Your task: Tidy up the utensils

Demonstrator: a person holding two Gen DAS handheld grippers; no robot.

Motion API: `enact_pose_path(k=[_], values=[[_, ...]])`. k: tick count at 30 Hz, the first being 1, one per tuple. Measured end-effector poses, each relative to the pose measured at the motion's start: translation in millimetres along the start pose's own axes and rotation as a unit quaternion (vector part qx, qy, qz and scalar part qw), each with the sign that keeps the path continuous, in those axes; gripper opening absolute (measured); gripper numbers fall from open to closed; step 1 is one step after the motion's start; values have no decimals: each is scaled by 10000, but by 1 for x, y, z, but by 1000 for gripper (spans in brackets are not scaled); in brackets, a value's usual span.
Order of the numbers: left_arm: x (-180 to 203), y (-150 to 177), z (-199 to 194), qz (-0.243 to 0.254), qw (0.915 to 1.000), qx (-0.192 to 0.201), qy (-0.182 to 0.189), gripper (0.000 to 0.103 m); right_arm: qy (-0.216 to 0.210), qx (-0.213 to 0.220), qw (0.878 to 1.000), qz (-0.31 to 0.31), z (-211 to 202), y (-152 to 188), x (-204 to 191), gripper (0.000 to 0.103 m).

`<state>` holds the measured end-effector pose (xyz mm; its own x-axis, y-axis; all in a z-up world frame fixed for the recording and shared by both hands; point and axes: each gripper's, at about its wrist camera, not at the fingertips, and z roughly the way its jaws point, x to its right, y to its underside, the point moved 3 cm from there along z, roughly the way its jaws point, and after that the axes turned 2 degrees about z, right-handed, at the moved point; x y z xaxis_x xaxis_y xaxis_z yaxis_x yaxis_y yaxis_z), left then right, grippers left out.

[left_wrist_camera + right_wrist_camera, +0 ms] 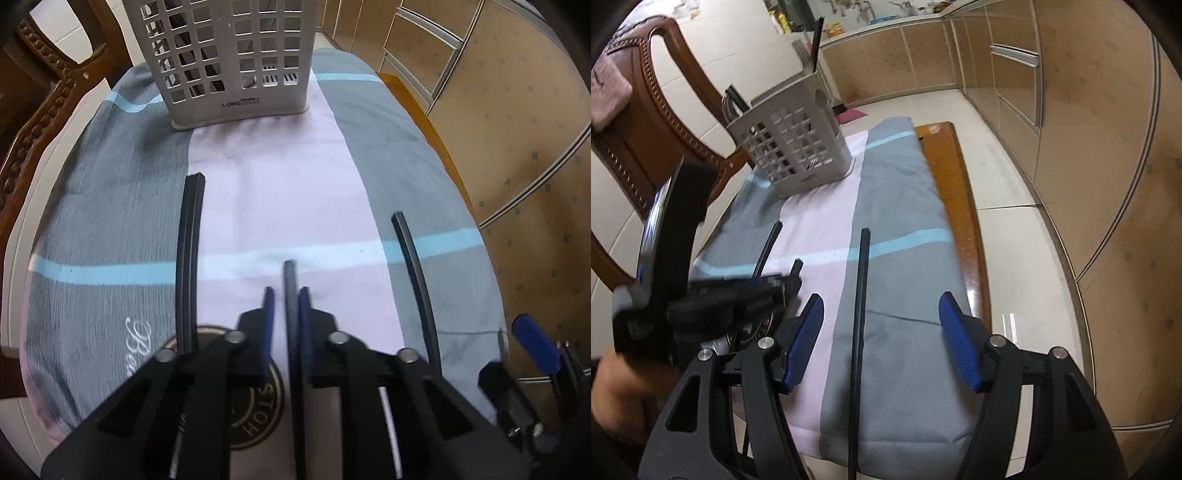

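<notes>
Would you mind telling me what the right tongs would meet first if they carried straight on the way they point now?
Most likely the black chopstick lying between the open right tongs, or the grey-and-pink cloth beneath it. Depth is hard to judge, but nothing else shows in that line.

The basket (236,62) stands at the far end of the cloth (277,177). Nearer, chopsticks (190,258) lie apart on the cloth; others, probably chopsticks too, stand in the basket.
</notes>
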<state>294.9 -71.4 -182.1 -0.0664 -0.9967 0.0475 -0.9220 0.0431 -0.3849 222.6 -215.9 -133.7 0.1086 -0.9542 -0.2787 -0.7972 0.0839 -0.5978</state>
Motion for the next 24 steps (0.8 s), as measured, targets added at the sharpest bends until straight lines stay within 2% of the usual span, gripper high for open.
enact_pose_path(k=[3,6,11,12,16,17,20,21,22,24], values=[[-4,-6,3,-62,9999,-26,155,7,-25,-65,10000,-11,5,-1,-1,64],[-11,-10,-7,-188,9984,68,530,7,-31,-113,9999,-89,8,-2,-6,64],[-22,-12,-98,-114,9895,1088,940,7,-16,-220,9993,-317,23,-13,-15,64],[-28,-10,-127,-90,9852,1389,1003,7,10,-239,9991,-359,27,-17,-17,64],[-49,-11,-202,3,9691,2277,943,7,163,-384,9976,-559,49,-35,-25,63],[-54,-14,-214,-12,9651,2458,906,7,220,-423,9970,-617,55,-39,-28,61],[-70,-18,-259,-73,9435,3198,860,7,397,-558,9951,-718,73,-49,-32,51],[-76,-24,-265,-66,9395,3338,762,7,461,-633,9942,-736,80,-52,-33,49],[-80,-28,-271,-56,9356,3468,653,7,520,-701,9933,-756,87,-54,-33,42],[-90,-35,-276,-118,9305,3598,682,7,653,-921,9906,-776,102,-56,-33,34]])
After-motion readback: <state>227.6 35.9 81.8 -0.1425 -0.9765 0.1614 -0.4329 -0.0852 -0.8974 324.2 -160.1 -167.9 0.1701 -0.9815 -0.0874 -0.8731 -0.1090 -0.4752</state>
